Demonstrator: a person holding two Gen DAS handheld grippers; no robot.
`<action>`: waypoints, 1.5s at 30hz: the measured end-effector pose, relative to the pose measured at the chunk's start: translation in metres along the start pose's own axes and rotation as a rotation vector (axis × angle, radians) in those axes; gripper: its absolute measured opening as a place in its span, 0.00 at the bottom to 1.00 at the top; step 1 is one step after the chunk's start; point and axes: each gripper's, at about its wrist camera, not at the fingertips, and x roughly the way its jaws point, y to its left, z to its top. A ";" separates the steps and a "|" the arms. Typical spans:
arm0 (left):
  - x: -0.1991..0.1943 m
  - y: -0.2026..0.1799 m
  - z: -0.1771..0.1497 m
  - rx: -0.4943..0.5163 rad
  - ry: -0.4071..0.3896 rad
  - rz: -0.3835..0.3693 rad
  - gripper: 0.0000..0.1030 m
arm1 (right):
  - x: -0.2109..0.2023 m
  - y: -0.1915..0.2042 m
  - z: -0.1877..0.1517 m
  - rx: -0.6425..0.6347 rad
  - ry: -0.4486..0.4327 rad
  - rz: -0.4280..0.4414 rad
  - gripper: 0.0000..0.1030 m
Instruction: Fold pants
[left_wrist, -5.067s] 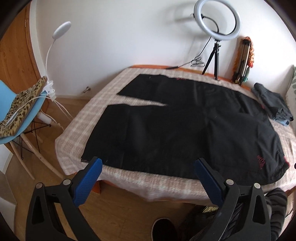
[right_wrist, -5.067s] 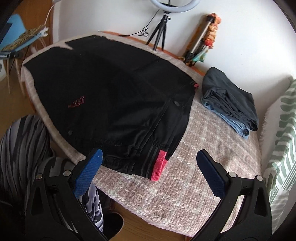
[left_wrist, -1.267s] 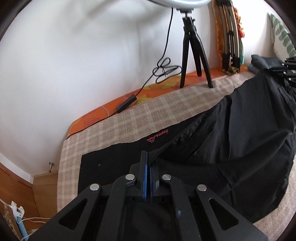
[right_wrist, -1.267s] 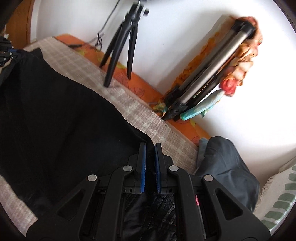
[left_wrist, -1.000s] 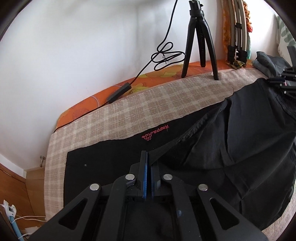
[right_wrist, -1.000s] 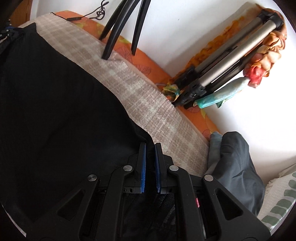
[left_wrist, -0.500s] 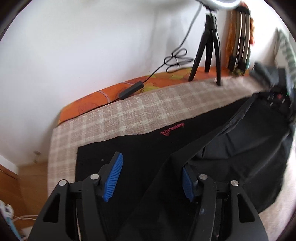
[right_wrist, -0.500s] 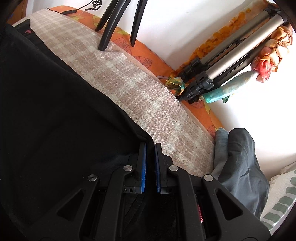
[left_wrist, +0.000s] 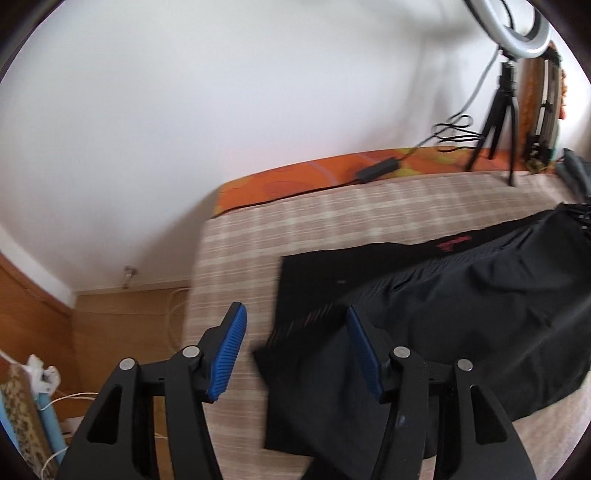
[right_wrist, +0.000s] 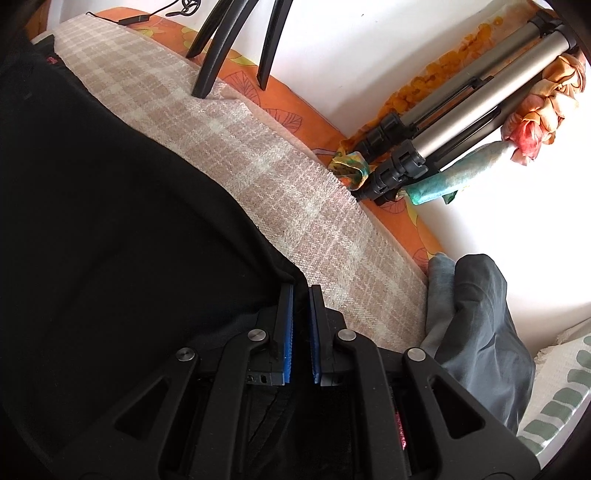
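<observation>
Lying folded lengthwise across the checked beige blanket (left_wrist: 332, 218), the soft, light black pants (left_wrist: 480, 314) are draping limply; the right gripper (right_wrist: 300, 332) is clamping their waistband corner while the left gripper (left_wrist: 295, 347) is hanging unclenched, having just been closing slightly, gripping nothing; hems look best for grasping.

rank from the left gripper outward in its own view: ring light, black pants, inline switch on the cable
From the left gripper:
1. Black pants, just ahead and to the right, on the bed.
2. Inline switch, further back on the orange strip by the wall.
3. Ring light, farthest, top right corner.
</observation>
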 end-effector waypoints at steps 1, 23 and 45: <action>0.001 0.005 -0.001 -0.013 -0.003 0.006 0.49 | 0.000 0.001 0.000 -0.002 0.000 0.000 0.09; 0.067 -0.016 -0.020 -0.046 -0.013 0.063 0.48 | -0.002 -0.008 0.003 0.021 0.051 -0.026 0.09; -0.062 -0.181 -0.074 0.177 -0.140 -0.362 0.48 | -0.093 -0.074 -0.205 0.623 0.041 0.356 0.76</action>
